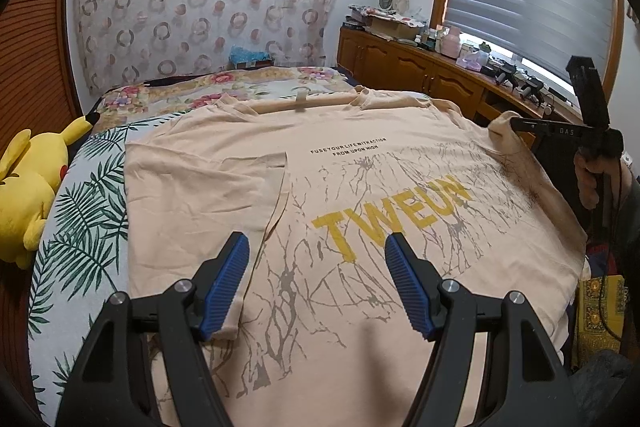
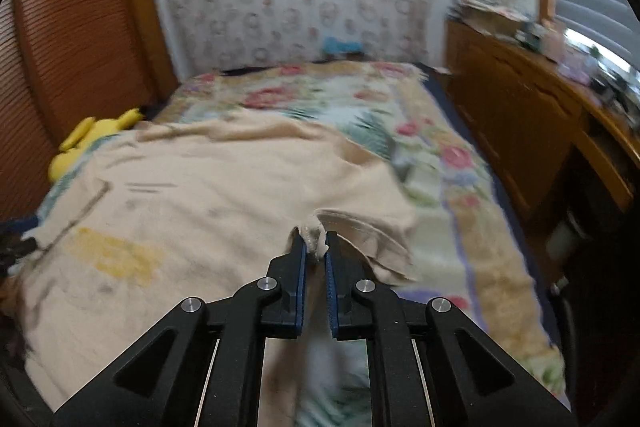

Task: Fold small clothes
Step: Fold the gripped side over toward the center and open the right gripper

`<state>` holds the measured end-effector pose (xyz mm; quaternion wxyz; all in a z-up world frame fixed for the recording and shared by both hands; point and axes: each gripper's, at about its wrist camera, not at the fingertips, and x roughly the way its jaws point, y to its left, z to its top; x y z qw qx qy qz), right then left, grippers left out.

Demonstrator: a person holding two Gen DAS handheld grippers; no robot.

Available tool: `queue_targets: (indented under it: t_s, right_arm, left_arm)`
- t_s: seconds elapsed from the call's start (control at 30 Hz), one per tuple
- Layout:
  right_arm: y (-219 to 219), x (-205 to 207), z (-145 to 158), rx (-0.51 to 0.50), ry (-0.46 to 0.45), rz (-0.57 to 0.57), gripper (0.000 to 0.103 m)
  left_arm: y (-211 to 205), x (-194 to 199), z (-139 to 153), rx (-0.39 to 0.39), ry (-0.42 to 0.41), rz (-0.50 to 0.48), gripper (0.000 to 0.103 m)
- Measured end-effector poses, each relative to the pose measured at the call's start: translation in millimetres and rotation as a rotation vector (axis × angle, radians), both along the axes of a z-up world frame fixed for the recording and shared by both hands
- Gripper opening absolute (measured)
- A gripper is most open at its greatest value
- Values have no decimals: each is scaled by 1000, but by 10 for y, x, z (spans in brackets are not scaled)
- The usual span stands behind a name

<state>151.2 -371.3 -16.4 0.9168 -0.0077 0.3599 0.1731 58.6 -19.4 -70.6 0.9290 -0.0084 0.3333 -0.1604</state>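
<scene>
A peach T-shirt [image 1: 360, 195] was spread, print side up, on the bed [image 1: 92, 211], and every place below is given relative to that T-shirt. The sleeve and side panel [image 1: 208, 195] on the side nearest the yellow plush toy [image 1: 28, 187] had been laid inward over the body, its folded edge running beside the yellow lettering [image 1: 392, 215]; that first fold could be taken as done. The left hand-held gripper [image 1: 316, 267] was held above the hem end of the T-shirt with its blue pads [image 1: 224, 287] spread wide, and nothing was gripped between them. At the opposite edge, the right hand-held gripper [image 2: 316, 247] was closed almost fully on a bunched piece of the other sleeve [image 2: 316, 233], which was raised off the bed; in the left wrist view the same tool [image 1: 560, 131] was seen at that edge with the cloth drawn up into a peak. The second side fold was therefore judged to be in hand but not yet laid down. After it, the lengthwise fold bringing hem towards collar [image 1: 304, 103] appeared to be left, so the task was judged to be somewhat under half complete. The right wrist view was blurred, so the exact amount of cloth pinched could not be told. A wooden cabinet [image 1: 420, 71] stood beyond the raised sleeve.
</scene>
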Motion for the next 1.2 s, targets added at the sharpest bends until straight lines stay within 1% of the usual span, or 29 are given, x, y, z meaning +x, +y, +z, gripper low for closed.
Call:
queue_targets:
  t_s: [0.13, 0.2, 0.27, 0.3, 0.43, 0.47, 0.5, 0.57, 0.63, 0.7, 0.77, 0.83, 0.93, 1.07, 1.13, 1.17, 1.2]
  right_arm:
    - [414, -65, -46, 6, 23, 105, 6]
    - [616, -143, -144, -15, 49, 159, 6]
    - [720, -211, -274, -39, 81, 185, 7]
    - [751, -242, -347, -52, 101, 190, 9]
    - [678, -294, -423, -90, 114, 165, 21]
    - [637, -303, -411, -93, 110, 149, 31]
    - [566, -321, -384, -89, 103, 129, 36]
    - [433, -341, -303, -69, 85, 99, 37]
    - [282, -360, -218, -56, 59, 66, 41]
    - [107, -335, -141, -17, 40, 44, 44]
    - [-3, -285, -117, -31, 25, 7, 51]
    - [-93, -175, -158, -58, 32, -31, 52]
    - [-229, 52, -298, -60, 85, -72, 52]
    - [-281, 261, -461, -87, 129, -90, 51]
    - [-270, 333, -534, -120, 149, -103, 51]
    - [-268, 343, -561, -128, 153, -103, 49]
    - [-249, 343, -568, -140, 141, -98, 44]
  left_arm:
    - [8, 8, 3, 1, 0, -1, 71]
    - [2, 3, 2, 1, -1, -1, 71]
    - [5, 6, 3, 1, 0, 0, 71]
    - [6, 6, 4, 1, -1, 0, 71]
    - [9, 5, 5, -2, -4, -1, 71]
    - [6, 4, 8, -3, -5, -1, 71]
    - [4, 2, 9, -4, -5, -2, 71]
    - [-11, -6, 10, -6, -9, -3, 71]
    - [-22, -16, 19, -8, -14, -4, 71]
    - [-28, -12, 33, -9, -17, -4, 71]
    - [-33, -15, 42, -10, -19, -3, 71]
    - [-33, -14, 43, -9, -18, -3, 71]
    - [-28, -19, 45, -9, -15, 1, 71]
    - [-4, -20, 36, -9, -11, 4, 71]
    - [0, -28, 36, -11, -11, 7, 71]
    - [3, -29, 33, -12, -11, 7, 71]
    - [5, -31, 31, -13, -11, 8, 71]
